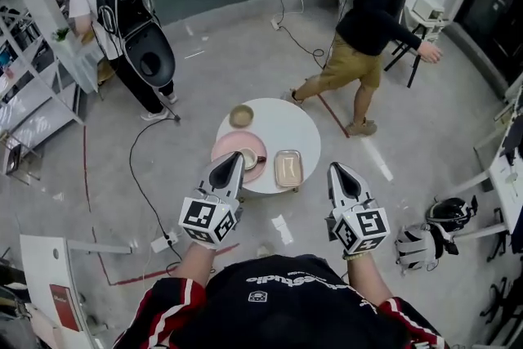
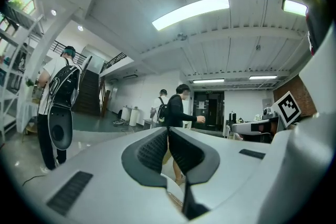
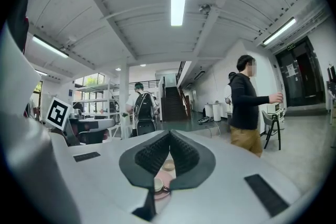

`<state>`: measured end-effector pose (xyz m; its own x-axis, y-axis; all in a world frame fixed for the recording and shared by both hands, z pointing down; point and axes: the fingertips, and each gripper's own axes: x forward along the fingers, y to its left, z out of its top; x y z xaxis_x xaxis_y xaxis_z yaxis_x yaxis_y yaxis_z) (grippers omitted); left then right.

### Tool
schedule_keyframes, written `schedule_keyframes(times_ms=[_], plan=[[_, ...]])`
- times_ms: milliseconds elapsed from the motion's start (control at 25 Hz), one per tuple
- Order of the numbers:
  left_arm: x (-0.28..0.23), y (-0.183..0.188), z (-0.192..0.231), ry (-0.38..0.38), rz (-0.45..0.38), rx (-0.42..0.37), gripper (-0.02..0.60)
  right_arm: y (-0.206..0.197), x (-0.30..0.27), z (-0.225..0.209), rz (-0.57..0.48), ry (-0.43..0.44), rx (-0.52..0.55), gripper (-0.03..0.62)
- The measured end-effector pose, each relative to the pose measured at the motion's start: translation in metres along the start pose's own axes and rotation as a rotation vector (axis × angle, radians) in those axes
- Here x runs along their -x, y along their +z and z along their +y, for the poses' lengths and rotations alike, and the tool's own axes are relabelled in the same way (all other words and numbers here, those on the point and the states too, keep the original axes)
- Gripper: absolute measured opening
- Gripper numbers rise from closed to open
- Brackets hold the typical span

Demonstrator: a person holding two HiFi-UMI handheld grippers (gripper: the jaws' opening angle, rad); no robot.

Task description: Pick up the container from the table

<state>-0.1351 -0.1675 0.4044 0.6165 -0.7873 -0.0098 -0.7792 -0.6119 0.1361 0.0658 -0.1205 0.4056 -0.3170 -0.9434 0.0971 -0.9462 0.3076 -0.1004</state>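
the container is seen ahead between the left gripper and right gripper, long axis running away; both are held closed, empty.

Rectangular silvery container flat on white table

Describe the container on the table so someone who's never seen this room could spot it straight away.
Find the round white table in the middle of the floor. On its near edge, right of the pink plate, lies the container. It is the only rectangular, metallic piece, while the plate, cup and bowl are round.
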Motion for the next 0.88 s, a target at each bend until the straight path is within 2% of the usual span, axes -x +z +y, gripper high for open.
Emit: schedule_keyframes(times_ms=[360, 880], plan=[[-0.01, -0.006, 0.008, -0.037, 0.0, 0.074, 0.029, -0.004, -0.008, 0.003, 0.026, -0.017, 0.011, 0.015], [-0.042, -0.008, 0.01, -0.022, 0.007, 0.051, 0.028, -0.007, -0.031, -0.02, 0.028, 0.006, 0.004, 0.015]])
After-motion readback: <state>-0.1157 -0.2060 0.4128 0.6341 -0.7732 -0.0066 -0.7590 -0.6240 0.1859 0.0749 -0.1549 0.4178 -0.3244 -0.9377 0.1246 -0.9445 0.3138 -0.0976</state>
